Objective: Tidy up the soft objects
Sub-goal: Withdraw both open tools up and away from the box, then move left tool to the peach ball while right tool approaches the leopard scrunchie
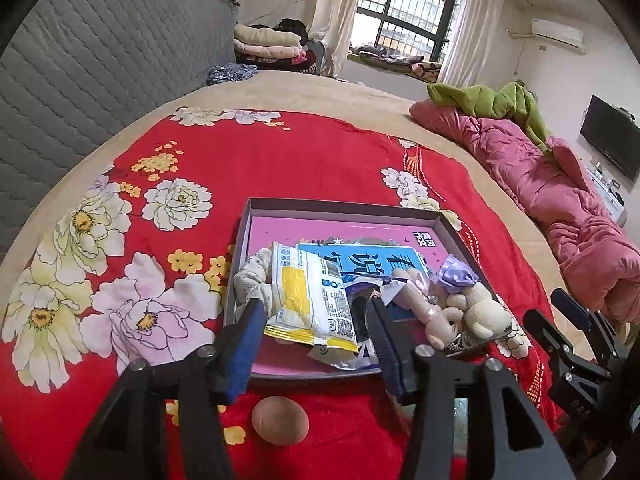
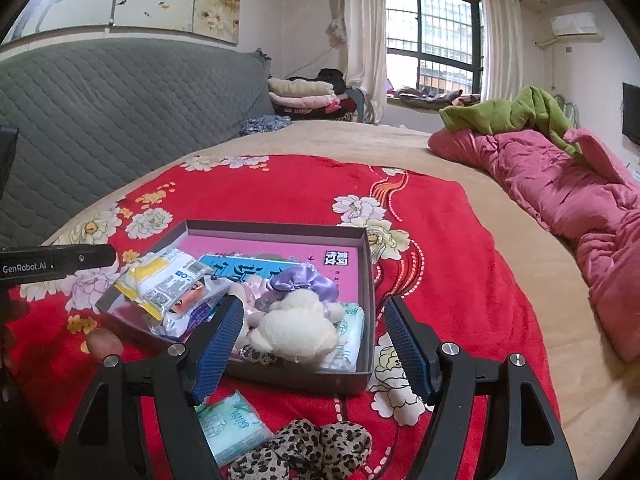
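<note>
A shallow grey box (image 1: 344, 206) with a pink floor lies on the red flowered blanket. In it are a yellow-and-white packet (image 1: 312, 296), a cream scrunchie (image 1: 252, 276), a blue booklet (image 1: 360, 258), a purple satin bow (image 1: 456, 276) and a cream plush bear (image 1: 480, 308). My left gripper (image 1: 316, 312) is open over the box's near edge; the packet lies loose between its fingers. My right gripper (image 2: 314, 316) is open, hovering in front of the plush bear (image 2: 296, 328), holding nothing. A green tissue pack (image 2: 228, 428) and a leopard-print scrunchie (image 2: 312, 452) lie in front of the box (image 2: 280, 228).
A brown egg-shaped ball (image 1: 280, 420) rests on the blanket just before the box. A crumpled pink quilt (image 1: 560, 208) with a green blanket (image 1: 500, 104) lies along the bed's right side. The grey quilted headboard (image 1: 100, 72) stands at the left, with folded clothes (image 1: 268, 44) beyond.
</note>
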A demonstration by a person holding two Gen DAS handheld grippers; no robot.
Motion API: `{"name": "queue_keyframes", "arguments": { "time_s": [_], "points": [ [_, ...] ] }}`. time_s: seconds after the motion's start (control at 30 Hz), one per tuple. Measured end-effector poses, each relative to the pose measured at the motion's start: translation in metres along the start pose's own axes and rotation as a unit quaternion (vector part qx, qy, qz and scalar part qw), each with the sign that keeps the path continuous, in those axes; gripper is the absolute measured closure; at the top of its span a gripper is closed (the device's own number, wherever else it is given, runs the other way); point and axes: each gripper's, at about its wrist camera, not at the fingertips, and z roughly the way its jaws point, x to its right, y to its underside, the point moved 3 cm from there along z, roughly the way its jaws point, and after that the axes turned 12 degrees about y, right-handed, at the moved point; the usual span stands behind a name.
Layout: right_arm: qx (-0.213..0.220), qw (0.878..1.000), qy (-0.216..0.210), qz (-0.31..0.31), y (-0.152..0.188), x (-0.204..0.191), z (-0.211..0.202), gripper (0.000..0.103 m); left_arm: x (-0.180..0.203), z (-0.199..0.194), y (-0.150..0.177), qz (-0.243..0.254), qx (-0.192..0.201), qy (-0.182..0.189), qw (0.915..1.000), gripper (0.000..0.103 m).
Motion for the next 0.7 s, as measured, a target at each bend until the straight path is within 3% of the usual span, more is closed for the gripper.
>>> {"name": "queue_keyframes", "arguments": {
  "time_s": [0.3, 0.7],
  "points": [
    [0.002, 1.000, 0.014, 0.011, -0.003, 0.012, -0.015, 0.029, -0.011, -0.020, 0.000, -0.011, 0.012, -0.013, 0.9998, 0.038],
    [0.010, 1.000, 0.026, 0.014, -0.005, 0.017, -0.037, 0.028, -0.016, -0.040, 0.001, -0.024, 0.025, -0.007, 0.9994, 0.037]
  ]
}}
